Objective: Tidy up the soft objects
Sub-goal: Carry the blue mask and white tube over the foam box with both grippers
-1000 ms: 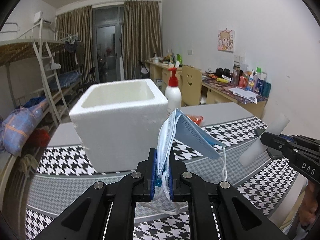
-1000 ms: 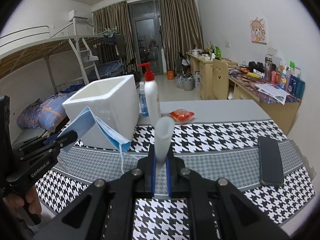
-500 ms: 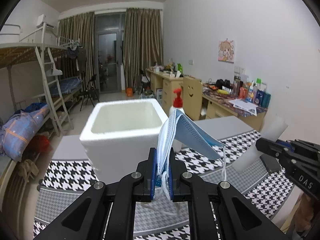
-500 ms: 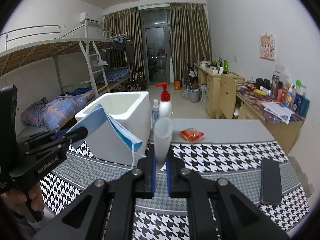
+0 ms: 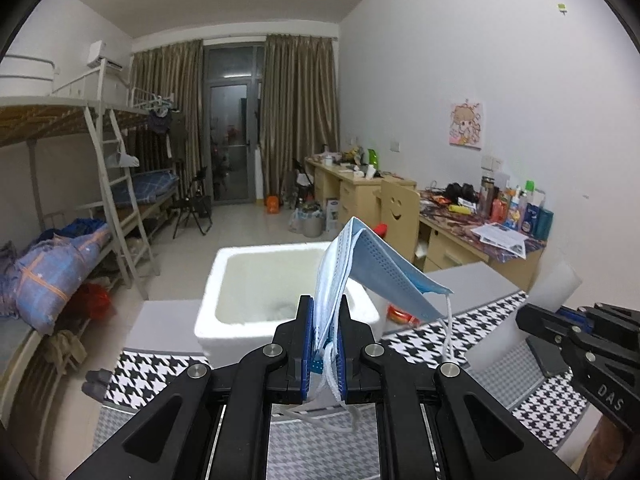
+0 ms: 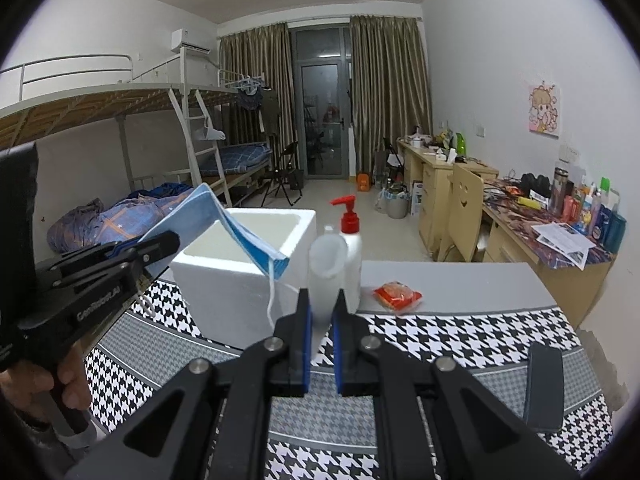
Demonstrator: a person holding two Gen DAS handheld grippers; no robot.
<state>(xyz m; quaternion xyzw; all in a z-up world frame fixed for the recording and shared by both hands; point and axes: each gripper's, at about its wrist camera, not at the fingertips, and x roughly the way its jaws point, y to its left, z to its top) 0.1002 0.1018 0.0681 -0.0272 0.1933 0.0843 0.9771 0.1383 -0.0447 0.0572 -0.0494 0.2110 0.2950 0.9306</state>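
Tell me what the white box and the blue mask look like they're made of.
White box: likely expanded foam, matte, with thick, slightly grainy walls. Blue mask: looks like thin nonwoven fabric, with a dotted texture, soft folds and white ear loops.

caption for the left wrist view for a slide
Left gripper clamps folded blue face masks above an open white foam box on a houndstooth-covered table.

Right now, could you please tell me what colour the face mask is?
Light blue, with white ear loops; the face mask shows best in the left wrist view.
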